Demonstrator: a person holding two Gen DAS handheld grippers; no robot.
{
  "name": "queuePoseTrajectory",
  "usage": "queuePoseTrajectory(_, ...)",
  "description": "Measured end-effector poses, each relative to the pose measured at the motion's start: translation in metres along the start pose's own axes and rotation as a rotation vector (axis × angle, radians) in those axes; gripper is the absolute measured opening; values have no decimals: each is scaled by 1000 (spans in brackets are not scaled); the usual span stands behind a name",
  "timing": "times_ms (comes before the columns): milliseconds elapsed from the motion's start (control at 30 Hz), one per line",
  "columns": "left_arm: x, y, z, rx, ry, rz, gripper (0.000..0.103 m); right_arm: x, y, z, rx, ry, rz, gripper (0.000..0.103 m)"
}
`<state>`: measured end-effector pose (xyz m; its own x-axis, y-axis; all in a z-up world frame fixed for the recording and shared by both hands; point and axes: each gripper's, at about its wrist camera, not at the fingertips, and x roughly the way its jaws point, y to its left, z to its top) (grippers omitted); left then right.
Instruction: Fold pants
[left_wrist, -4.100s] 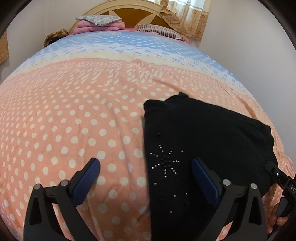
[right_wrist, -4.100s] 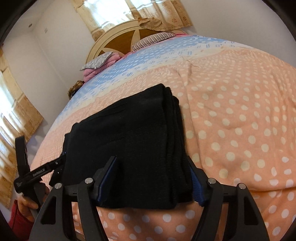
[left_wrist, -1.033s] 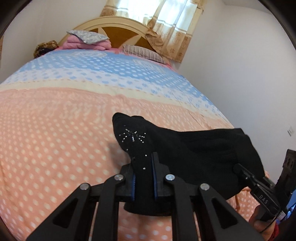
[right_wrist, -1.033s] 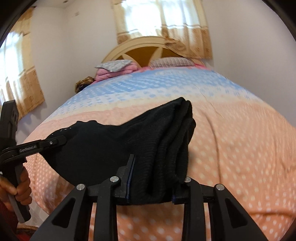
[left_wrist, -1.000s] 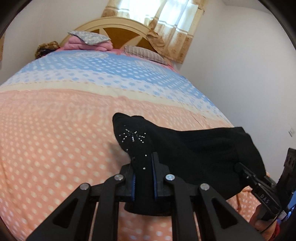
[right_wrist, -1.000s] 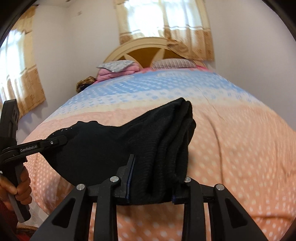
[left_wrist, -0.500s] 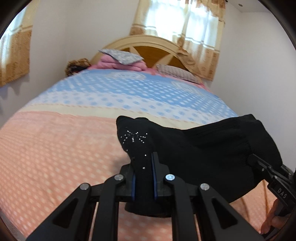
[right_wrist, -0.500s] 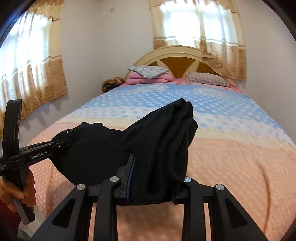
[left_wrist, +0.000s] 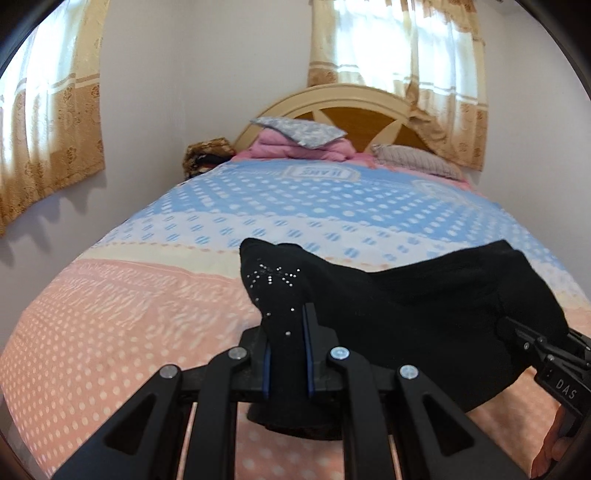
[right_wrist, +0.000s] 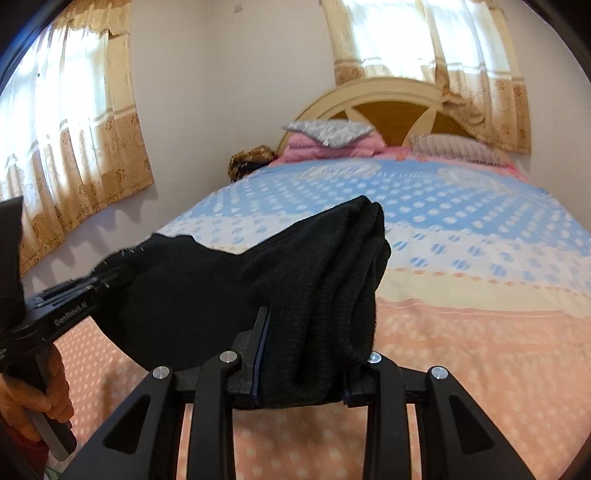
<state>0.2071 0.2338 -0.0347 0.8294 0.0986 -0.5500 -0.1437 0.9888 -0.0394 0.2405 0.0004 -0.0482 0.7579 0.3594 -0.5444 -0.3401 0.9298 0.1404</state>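
Note:
The folded black pants (left_wrist: 424, 317) hang in the air above the bed, held at both ends. My left gripper (left_wrist: 287, 332) is shut on the thin corner that carries small rhinestones (left_wrist: 275, 275). My right gripper (right_wrist: 306, 354) is shut on the thick stacked end of the pants (right_wrist: 325, 280). In the left wrist view the right gripper (left_wrist: 546, 354) shows at the lower right edge with a hand under it. In the right wrist view the left gripper (right_wrist: 70, 299) shows at the left, gripped by a hand (right_wrist: 33, 398).
The bed (left_wrist: 110, 306) has a dotted spread, peach near me and blue farther off. By the rounded headboard (left_wrist: 354, 110) lie a pink and grey folded pile (left_wrist: 299, 138) and a striped pillow (left_wrist: 417, 160). Curtained windows (right_wrist: 70, 122) flank the wall corner.
Both grippers have swung sideways with the pants held between them; the headboard and left curtain have come further into view. The grips on both ends are unchanged.

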Motion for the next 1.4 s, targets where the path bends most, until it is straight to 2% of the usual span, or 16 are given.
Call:
queuePoseTrajectory(200, 47, 5, -34, 19, 164, 79, 14, 66, -8, -14, -10, 170, 1, 31)
queuePoseTrajectory(267, 56, 8, -46, 17, 197, 89, 19, 83, -14, -23, -10, 235, -23, 31)
queuePoseTrajectory(367, 60, 11, -56, 4, 228, 108, 33, 93, -27, -33, 39, 284, -2, 32)
queuePoseTrajectory(467, 62, 15, -54, -20, 234, 157, 58, 94, -32, -33, 56, 299, 7, 34)
queuePoseTrajectory(533, 61, 21, -54, -35, 240, 180, 73, 95, -34, -33, 62, 302, 1, 41)
queuePoseTrajectory(567, 61, 25, -54, -52, 244, 177, 75, 95, -37, -34, 74, 304, -16, 53)
queuePoseTrajectory(600, 59, 27, -55, -62, 246, 175, 77, 94, -38, -34, 89, 303, -22, 60)
queuePoseTrajectory(767, 44, 32, -52, -24, 225, 191, 80, 82, -57, -26, 174, 310, 45, 63)
queuePoseTrajectory(833, 38, 35, -48, -15, 205, 212, 82, 66, -60, -23, 183, 262, 28, 63)
queuePoseTrajectory(967, 17, 35, -38, -44, 135, 217, 82, 26, -60, -13, 166, 86, -68, 63)
queuePoseTrajectory(1033, 3, 26, -32, -43, 76, 190, 82, 22, -46, -7, 92, 63, -98, 47)
queuePoseTrajectory(1067, -2, 18, -29, -33, 49, 161, 82, 24, -40, -4, 65, 67, -93, 29)
queuePoseTrajectory(1100, -4, 9, -27, -15, 37, 131, 82, 28, -32, -1, 39, 79, -85, 28)
queuePoseTrajectory(1133, -2, -3, -26, 16, 38, 102, 82, 32, -27, -1, 27, 89, -73, 28)
queuePoseTrajectory(1233, 17, -22, -31, 72, 74, 117, 82, 48, -14, -3, 4, 128, -56, 28)
queuePoseTrajectory(1400, 53, -15, -50, 47, 204, 135, 82, 76, -17, -19, 13, 206, -84, 28)
